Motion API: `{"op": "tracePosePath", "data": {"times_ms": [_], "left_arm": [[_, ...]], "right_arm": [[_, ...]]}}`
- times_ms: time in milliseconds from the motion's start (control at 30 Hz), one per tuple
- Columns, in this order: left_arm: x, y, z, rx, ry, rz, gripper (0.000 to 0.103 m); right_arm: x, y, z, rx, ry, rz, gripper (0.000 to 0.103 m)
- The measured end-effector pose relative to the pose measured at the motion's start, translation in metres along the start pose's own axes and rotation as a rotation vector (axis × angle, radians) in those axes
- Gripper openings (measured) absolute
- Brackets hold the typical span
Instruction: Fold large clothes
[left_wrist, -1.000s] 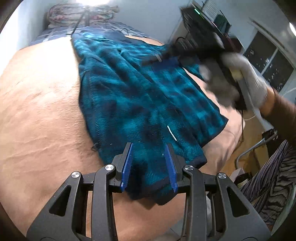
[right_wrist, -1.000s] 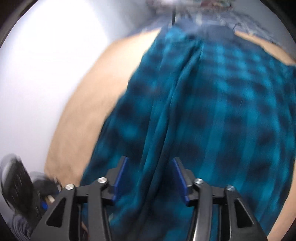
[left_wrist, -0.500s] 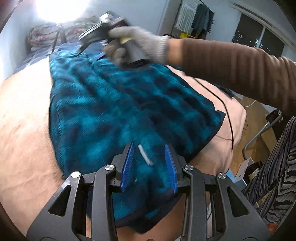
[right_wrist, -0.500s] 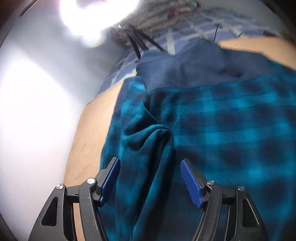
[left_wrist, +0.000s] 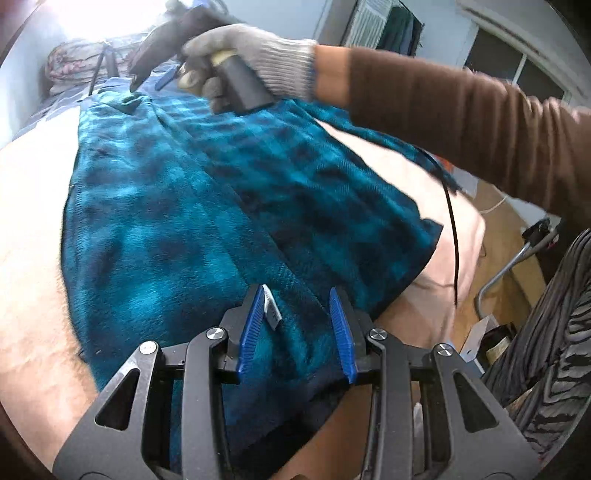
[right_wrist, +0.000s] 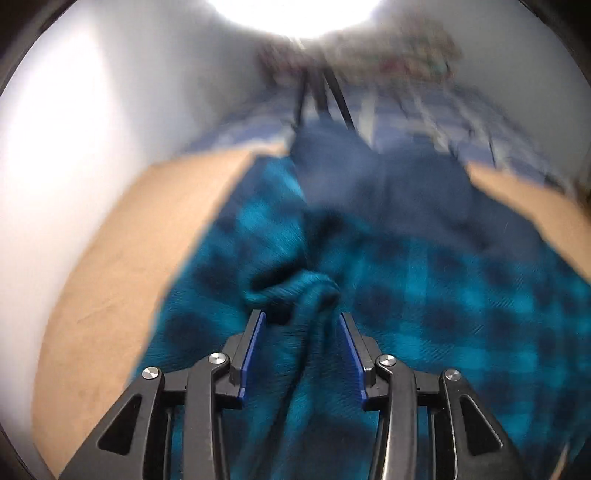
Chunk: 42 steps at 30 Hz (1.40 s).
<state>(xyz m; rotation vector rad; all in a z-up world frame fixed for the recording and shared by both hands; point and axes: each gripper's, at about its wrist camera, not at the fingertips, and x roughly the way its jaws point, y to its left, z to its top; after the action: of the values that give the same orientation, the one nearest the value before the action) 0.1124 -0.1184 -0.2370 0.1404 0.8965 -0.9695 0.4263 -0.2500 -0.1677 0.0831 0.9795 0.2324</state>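
A large teal-and-black plaid fleece garment (left_wrist: 177, 206) lies spread on a tan bed cover (left_wrist: 29, 229). My left gripper (left_wrist: 297, 314) is open over the garment's near hem, with a white label (left_wrist: 271, 308) beside its left finger. My right gripper (right_wrist: 301, 332) is open around a raised fold of the fleece (right_wrist: 306, 291) near the garment's dark blue far part (right_wrist: 369, 184). In the left wrist view the right gripper (left_wrist: 155, 79) shows at the garment's far end, held by a gloved hand (left_wrist: 255, 55).
A patterned pillow (left_wrist: 74, 66) and a checked blue sheet (right_wrist: 406, 110) lie at the head of the bed. A wall (right_wrist: 55, 147) runs along the left. A black cable (left_wrist: 452, 221) hangs from the right gripper. The bed's right edge drops to a wooden floor (left_wrist: 509, 236).
My right gripper has narrowed its jaws around the raised fold and moved farther toward the garment's far end. My left gripper has crept forward over the hem; the label now sits beside its left finger.
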Motion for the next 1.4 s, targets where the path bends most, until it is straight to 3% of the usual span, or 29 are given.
{"op": "tracePosePath", "data": {"times_ms": [100,167,267,433,533,600,767,900,1100,1233,1400], "left_arm": [[-0.009,0.001,-0.001,-0.003,-0.026,0.010,0.036],[-0.012,-0.001,-0.001,0.005,-0.032,0.014,0.036],[-0.015,-0.004,-0.005,0.018,-0.033,0.019,0.036],[-0.012,0.000,-0.008,0.016,-0.016,0.014,0.036],[-0.014,0.003,-0.007,0.011,-0.014,0.001,0.036],[-0.023,0.005,-0.004,0.005,-0.018,-0.008,0.036],[-0.055,0.008,0.007,-0.008,-0.039,0.021,0.036],[-0.078,0.005,0.018,0.034,-0.044,0.110,0.036],[-0.116,0.007,0.030,0.074,-0.001,0.229,0.041],[-0.140,0.008,0.044,0.012,0.011,0.287,0.041],[-0.153,-0.004,0.061,-0.082,-0.075,0.292,0.041]], "right_arm": [[-0.018,0.029,-0.006,-0.085,-0.009,0.111,0.030],[-0.012,0.055,-0.014,-0.146,0.049,0.176,0.020],[0.009,0.085,-0.029,-0.220,0.130,0.227,0.016],[0.053,0.100,-0.043,-0.187,0.191,0.224,0.014],[0.057,0.096,-0.039,-0.166,0.178,0.215,0.011],[0.043,0.088,-0.035,-0.118,0.167,0.229,0.017],[-0.038,0.073,-0.043,-0.064,0.059,0.235,0.032],[-0.131,0.043,-0.073,-0.030,-0.045,0.161,0.043],[-0.239,0.002,-0.127,-0.008,-0.120,0.034,0.049],[-0.301,-0.033,-0.173,0.053,-0.182,-0.050,0.059],[-0.348,-0.096,-0.225,0.191,-0.240,-0.144,0.063]]}}
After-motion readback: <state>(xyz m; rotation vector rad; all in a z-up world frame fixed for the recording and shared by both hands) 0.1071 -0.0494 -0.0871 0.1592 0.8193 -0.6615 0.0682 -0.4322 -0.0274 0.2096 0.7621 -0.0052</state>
